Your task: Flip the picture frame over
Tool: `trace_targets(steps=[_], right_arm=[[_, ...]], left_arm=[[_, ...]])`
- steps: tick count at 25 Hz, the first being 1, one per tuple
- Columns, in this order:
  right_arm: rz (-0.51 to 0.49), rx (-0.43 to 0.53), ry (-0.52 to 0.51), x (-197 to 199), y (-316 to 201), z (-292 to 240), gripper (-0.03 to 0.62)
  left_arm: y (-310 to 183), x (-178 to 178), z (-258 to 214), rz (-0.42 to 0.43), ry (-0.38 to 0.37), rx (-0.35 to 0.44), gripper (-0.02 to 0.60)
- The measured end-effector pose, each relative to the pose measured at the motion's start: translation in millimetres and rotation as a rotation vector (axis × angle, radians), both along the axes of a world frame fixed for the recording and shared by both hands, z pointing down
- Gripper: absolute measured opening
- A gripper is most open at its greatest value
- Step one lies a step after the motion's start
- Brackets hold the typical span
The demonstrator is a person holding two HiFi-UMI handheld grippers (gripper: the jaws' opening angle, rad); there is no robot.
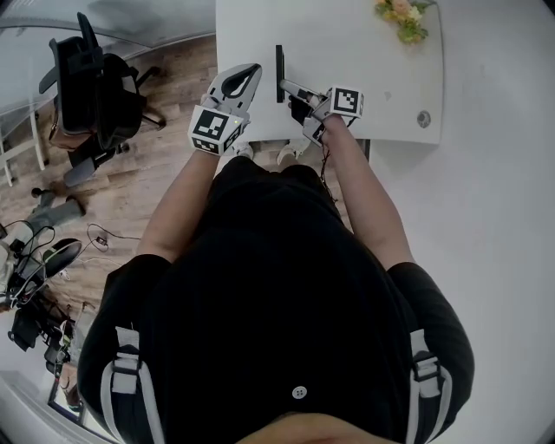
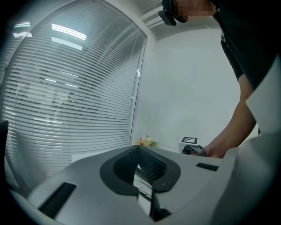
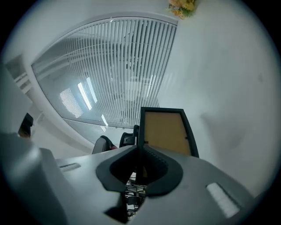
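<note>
A black picture frame (image 1: 279,74) stands on its edge on the white table (image 1: 364,78), seen as a thin dark line in the head view. My right gripper (image 1: 287,86) is shut on its near edge. In the right gripper view the frame (image 3: 166,132) shows its brown backing board, with the rim pinched between the jaws of the right gripper (image 3: 139,153). My left gripper (image 1: 251,70) hovers just left of the frame, apart from it, jaws together and holding nothing. The left gripper view shows its own closed tips (image 2: 139,151) and the right gripper's marker cube (image 2: 189,141) beyond.
A small bunch of flowers (image 1: 401,17) lies at the table's far right. A round cable grommet (image 1: 423,119) sits near the right front corner. A black office chair (image 1: 91,82) stands on the wood floor to the left, with cables (image 1: 35,260) lower left.
</note>
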State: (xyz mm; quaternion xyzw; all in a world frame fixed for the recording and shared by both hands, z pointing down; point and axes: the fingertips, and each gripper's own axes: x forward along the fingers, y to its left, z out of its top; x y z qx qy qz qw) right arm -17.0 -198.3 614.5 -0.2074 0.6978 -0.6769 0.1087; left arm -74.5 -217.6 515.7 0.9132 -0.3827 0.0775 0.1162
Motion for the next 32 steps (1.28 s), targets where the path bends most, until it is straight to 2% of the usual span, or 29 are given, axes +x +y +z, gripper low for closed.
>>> trace_targets(steps=[12, 17, 25, 32], right_arm=[[-0.050, -0.016, -0.163, -6, 4, 20, 0.050], [-0.005, -0.033, -0.206, -3, 3, 30, 0.049], [0.048, -0.060, -0.330, 2, 3, 42, 0.049], [0.046, -0.071, -0.323, 12, 8, 48, 0.051]], left_arm=[[8, 0, 18, -0.017, 0.004, -0.026, 0.005], [10, 3, 25, -0.025, 0.005, -0.035, 0.005], [12, 4, 33, -0.029, 0.011, -0.048, 0.005], [16, 6, 33, -0.026, 0.014, -0.050, 0.005]])
